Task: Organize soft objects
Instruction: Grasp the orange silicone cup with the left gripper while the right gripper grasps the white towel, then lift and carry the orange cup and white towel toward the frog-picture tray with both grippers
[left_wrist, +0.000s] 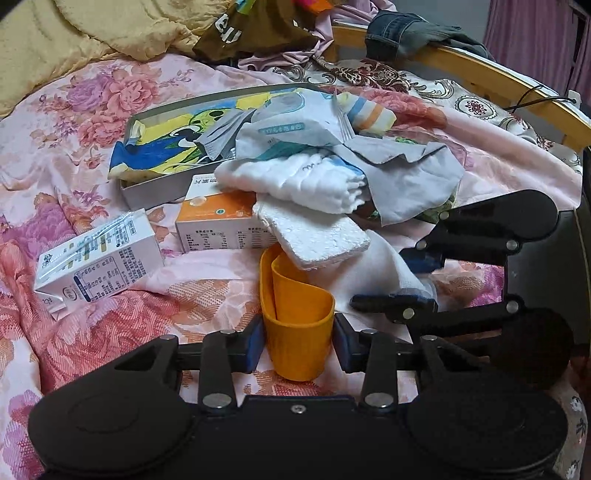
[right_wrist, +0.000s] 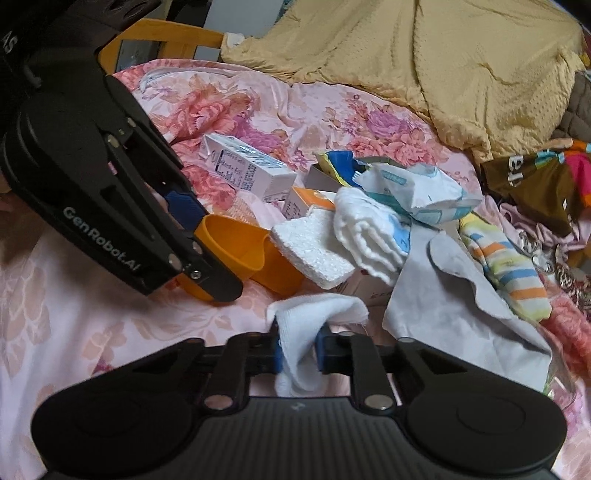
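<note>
My left gripper (left_wrist: 299, 345) is shut on a squashed orange soft cup (left_wrist: 295, 317), also seen in the right wrist view (right_wrist: 240, 251). My right gripper (right_wrist: 299, 350) is shut on a white cloth (right_wrist: 314, 314); in the left wrist view it (left_wrist: 417, 280) comes in from the right. A pile lies on and beside a grey tray (left_wrist: 155, 192): white foam block (left_wrist: 314, 232), folded white towel (left_wrist: 295, 177), grey cloth (left_wrist: 413, 177), striped sock (left_wrist: 369, 110), tissue pack (left_wrist: 295, 122).
Two cartons lie on the floral bedspread: a white one (left_wrist: 99, 266) and an orange-and-white one (left_wrist: 218, 221). A yellow blanket (right_wrist: 443, 66) and a heap of clothes (left_wrist: 258, 33) lie behind. A wooden bed rail (left_wrist: 480, 74) runs along the right.
</note>
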